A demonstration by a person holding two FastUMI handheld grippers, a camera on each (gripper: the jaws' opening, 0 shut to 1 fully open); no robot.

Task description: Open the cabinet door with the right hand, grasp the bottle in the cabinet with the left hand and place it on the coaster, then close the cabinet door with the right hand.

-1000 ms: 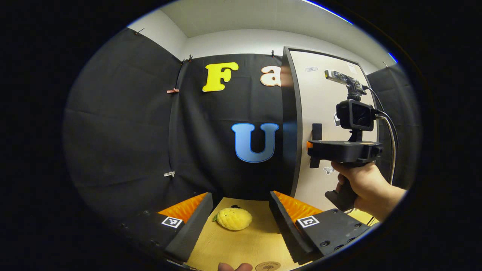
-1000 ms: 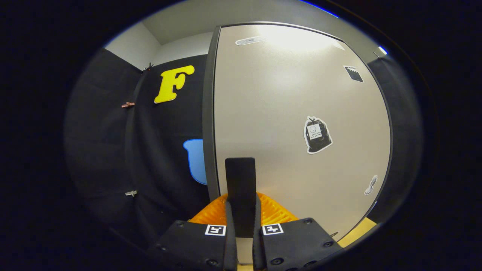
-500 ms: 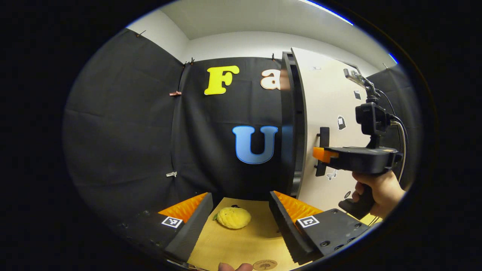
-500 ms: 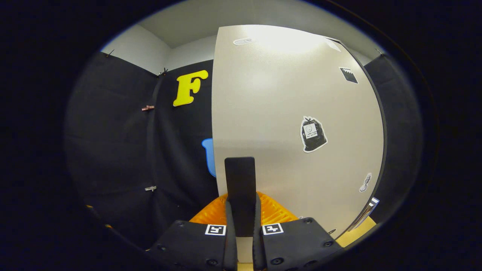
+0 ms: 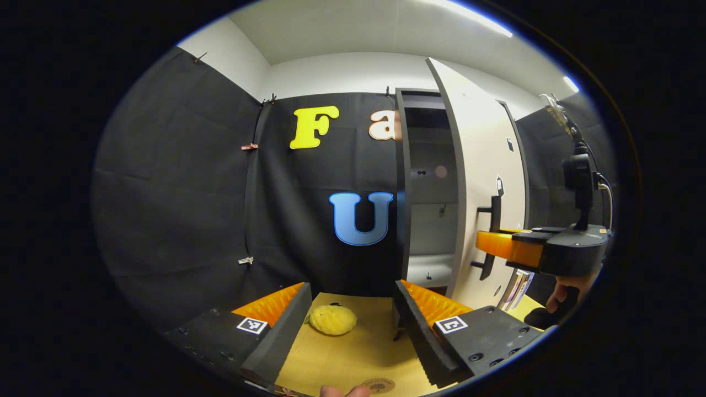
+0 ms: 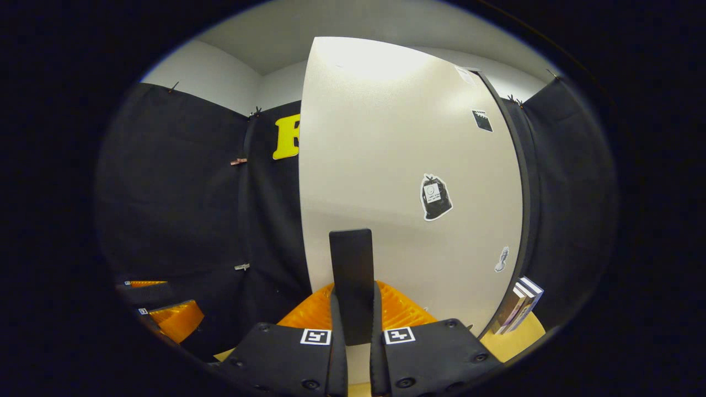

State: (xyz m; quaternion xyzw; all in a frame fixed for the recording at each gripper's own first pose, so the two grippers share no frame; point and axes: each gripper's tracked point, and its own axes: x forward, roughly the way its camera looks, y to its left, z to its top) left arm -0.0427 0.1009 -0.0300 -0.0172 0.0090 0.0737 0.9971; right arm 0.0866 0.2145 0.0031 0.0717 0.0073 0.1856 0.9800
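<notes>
While parted wide over the bench in the left gripper view, left gripper frames a yellow plush fruit; coaster lying near; cabinet door ajar, bottle undiscernible inside. Seen from the right gripper view, right gripper clamped on the door handle.

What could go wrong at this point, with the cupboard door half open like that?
1. The right gripper is shut on the slim door handle; a slip might let the cabinet door stop short, leaving too narrow a gap.
2. The books stand close to the door's lower hinge side and could be knocked if it swings wider.
3. The open left gripper waits low over the table; the shelves seen through the gap are dim, so the bottle cannot be made out.
</notes>
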